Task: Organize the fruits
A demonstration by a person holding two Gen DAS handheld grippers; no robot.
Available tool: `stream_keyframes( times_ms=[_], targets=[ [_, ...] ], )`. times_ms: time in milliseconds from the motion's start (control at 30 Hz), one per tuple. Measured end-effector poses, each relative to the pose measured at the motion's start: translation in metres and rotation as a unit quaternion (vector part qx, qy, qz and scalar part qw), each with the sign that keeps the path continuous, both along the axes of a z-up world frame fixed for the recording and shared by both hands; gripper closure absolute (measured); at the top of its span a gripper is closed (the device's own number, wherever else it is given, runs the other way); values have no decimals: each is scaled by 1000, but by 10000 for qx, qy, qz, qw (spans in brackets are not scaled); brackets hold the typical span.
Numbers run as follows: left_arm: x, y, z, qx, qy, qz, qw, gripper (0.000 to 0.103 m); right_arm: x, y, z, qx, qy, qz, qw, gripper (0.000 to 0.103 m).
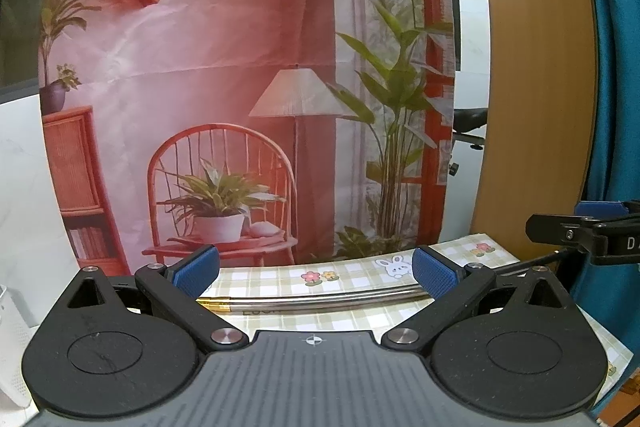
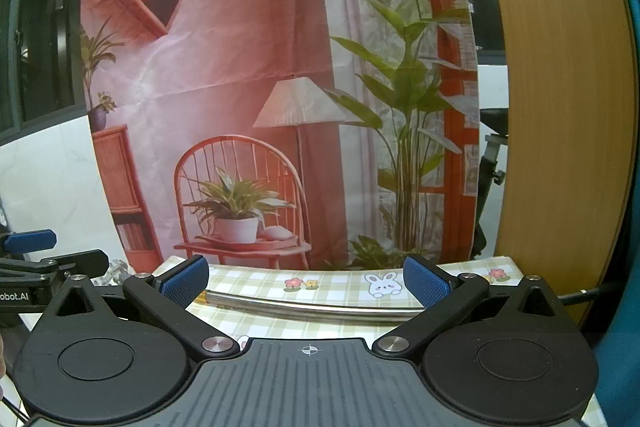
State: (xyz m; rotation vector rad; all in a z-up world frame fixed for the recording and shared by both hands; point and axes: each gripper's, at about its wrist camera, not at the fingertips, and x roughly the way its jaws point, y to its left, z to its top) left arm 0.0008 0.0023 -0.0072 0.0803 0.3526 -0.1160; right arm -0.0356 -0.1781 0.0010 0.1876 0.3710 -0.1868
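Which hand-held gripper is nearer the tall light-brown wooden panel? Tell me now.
Right. The right hand-held gripper is just left of the tall light-brown wooden panel; the left hand-held gripper is farther left, beyond the right one.

Both the left gripper and the right gripper are matte black, with two round hubs at five and seven o'clock, silver pivot screws, ribbed grey decks bearing a white crosshair mark, and textured blue pads on the fingers.
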Motion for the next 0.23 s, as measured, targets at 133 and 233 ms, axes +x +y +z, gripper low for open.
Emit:
stream_keyframes(
  times_ms=[133, 233],
  targets=[
    [-2, 0, 0, 13, -25, -6, 10000, 0, 0, 0, 0, 2, 4, -4, 10000, 0],
    [-1, 1, -1, -24, -3, 0, 10000, 0, 0, -1, 0, 8, 6, -11, 10000, 0]
  ],
)
